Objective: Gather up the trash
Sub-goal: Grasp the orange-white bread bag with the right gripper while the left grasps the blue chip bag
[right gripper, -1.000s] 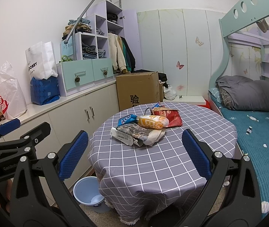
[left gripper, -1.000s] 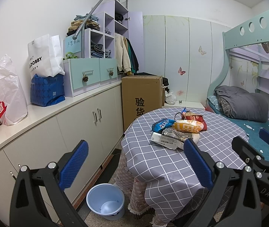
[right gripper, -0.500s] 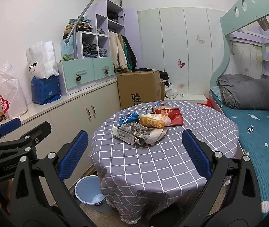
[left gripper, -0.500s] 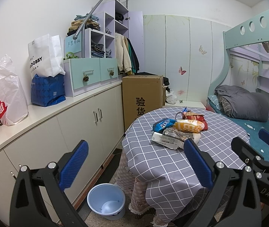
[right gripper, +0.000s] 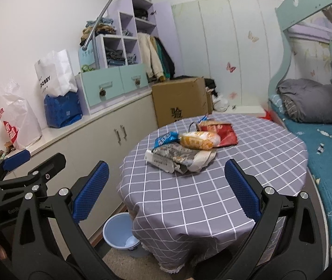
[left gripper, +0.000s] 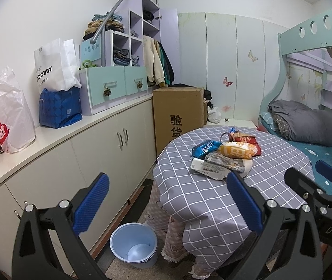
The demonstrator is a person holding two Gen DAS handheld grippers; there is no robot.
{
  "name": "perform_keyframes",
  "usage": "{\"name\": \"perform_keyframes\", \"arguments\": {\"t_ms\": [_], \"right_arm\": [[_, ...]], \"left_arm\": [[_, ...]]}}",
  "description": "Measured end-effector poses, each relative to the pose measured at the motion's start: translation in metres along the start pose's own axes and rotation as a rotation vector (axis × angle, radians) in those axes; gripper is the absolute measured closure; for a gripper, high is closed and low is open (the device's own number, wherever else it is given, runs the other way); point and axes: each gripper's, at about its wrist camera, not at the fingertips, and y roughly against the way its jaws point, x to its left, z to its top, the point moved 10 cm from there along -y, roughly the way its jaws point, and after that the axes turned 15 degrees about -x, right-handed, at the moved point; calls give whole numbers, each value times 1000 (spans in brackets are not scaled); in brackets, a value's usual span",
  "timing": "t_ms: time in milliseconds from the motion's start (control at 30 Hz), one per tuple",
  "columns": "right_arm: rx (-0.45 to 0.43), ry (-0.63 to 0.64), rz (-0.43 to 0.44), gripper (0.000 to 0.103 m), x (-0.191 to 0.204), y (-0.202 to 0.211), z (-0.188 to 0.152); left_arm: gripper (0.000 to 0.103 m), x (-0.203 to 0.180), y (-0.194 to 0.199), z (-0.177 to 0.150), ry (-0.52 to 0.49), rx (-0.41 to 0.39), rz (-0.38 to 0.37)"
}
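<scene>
A pile of snack wrappers (left gripper: pixel 224 156) lies on a round table (left gripper: pixel 203 196) with a grey checked cloth; it also shows in the right wrist view (right gripper: pixel 189 149). The pile has a blue packet (right gripper: pixel 166 138), an orange bag (right gripper: pixel 199 140), a red bag (right gripper: pixel 222 131) and a white carton (right gripper: pixel 161 162). A light blue waste bin (left gripper: pixel 134 245) stands on the floor beside the table, left of it, and shows in the right wrist view (right gripper: pixel 117 231). My left gripper (left gripper: pixel 166 205) is open and empty, short of the table. My right gripper (right gripper: pixel 163 191) is open and empty, above the table's near edge.
White cabinets (left gripper: pixel 100 154) with bags (left gripper: pixel 56 86) on top run along the left wall. A cardboard box (left gripper: pixel 177 114) stands behind the table. A bunk bed (right gripper: pixel 329 144) with a grey duvet is on the right.
Both grippers have drifted slightly forward toward the table; the right view has shifted a little to the right. Both grippers stay open.
</scene>
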Motion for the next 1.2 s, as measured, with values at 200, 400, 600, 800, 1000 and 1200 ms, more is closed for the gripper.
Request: {"name": "perform_keyframes", "arguments": {"t_ms": [200,400,600,800,1000,1200], "right_arm": [[41,4,-35,6,-19,-20,-14],[111,-77,-55,6,-51,-45,-36],[148,-84,-120,6,-84,-66,-51],[180,-87,-137,6,-106,-92,-57],[191,-82,-130,6,-114,-129,-45],[229,-2,-129,6,-113,-173,-40]], "left_arm": [[4,-5,-19,-10,-29,55,6],[4,-17,-50,-33,-41,152,-18],[4,-36,-89,-61,-17,256,-73],[4,-50,-121,-69,10,293,-82],[5,-52,-162,-48,18,283,-86],[5,-76,-215,-37,-12,335,-188]]}}
